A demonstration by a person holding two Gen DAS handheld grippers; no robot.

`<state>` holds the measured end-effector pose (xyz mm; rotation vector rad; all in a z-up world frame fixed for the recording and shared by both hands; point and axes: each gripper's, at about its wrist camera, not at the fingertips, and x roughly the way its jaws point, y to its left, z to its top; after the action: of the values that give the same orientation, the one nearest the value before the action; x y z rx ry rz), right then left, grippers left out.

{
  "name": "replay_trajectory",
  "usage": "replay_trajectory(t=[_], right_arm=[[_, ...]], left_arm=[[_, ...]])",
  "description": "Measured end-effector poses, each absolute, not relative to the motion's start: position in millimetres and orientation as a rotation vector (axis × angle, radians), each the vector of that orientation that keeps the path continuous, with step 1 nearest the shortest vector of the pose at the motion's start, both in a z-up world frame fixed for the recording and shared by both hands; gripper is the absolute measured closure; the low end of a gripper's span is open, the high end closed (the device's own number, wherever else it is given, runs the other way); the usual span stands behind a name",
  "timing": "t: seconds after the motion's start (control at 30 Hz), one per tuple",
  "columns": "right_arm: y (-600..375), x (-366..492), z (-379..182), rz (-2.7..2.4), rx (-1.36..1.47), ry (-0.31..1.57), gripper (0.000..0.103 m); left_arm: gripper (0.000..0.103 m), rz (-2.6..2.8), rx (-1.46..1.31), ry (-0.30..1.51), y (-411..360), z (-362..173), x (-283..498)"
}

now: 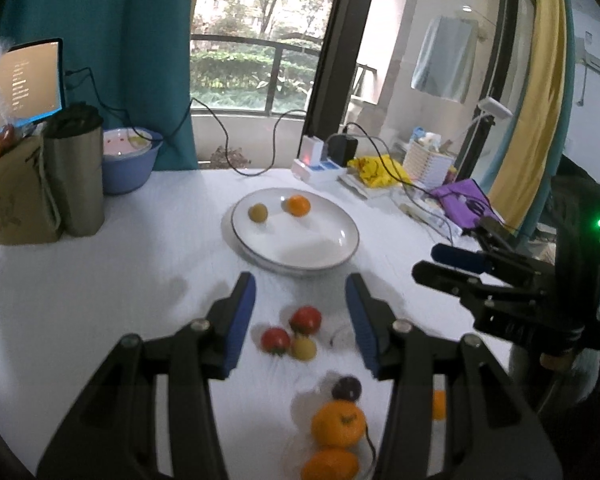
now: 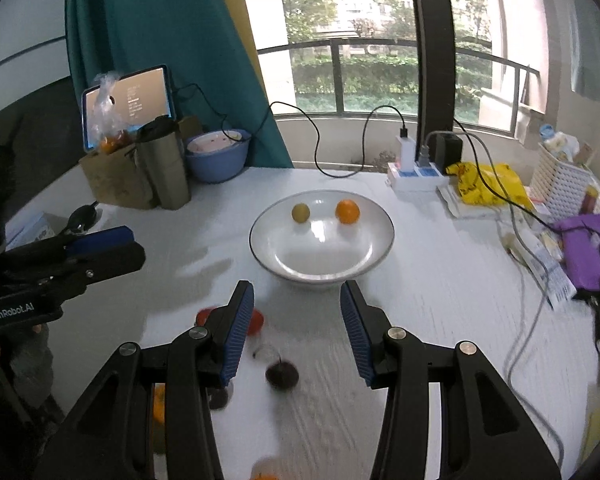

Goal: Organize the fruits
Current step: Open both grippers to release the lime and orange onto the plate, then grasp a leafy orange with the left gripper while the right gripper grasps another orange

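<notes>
A white plate (image 1: 332,254) (image 2: 364,256) at mid-table holds a small yellow-green fruit (image 1: 257,213) (image 2: 301,213) and an orange (image 1: 298,205) (image 2: 347,211). My left gripper (image 1: 300,296) is open and empty above two red tomatoes (image 1: 306,319) and a yellow fruit (image 1: 303,348). Nearer lie a dark plum (image 1: 346,387) and two oranges (image 1: 338,424). My right gripper (image 2: 297,300) is open and empty just short of the plate, above a dark plum (image 2: 282,374). A red tomato (image 2: 255,321) shows behind its left finger. Each gripper shows in the other's view (image 1: 456,270) (image 2: 100,250).
A steel tumbler (image 2: 166,164), brown paper bag (image 2: 116,180), blue basin (image 2: 218,156) and tablet (image 2: 128,98) stand at the back left. A power strip (image 2: 416,174), cables, yellow bag (image 2: 488,184), white basket (image 2: 566,188) and purple pouch (image 2: 588,248) crowd the right side.
</notes>
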<state>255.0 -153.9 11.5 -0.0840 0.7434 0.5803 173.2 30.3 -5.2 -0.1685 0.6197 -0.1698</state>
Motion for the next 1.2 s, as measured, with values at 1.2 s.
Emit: replay_trajectory(t=[1.2], right_arm=[[-186, 161, -51, 0.515, -0.046, 0.897, 0.055]], left_arm=[[0.039, -0.263, -0.049, 0.789, -2, -84, 76]])
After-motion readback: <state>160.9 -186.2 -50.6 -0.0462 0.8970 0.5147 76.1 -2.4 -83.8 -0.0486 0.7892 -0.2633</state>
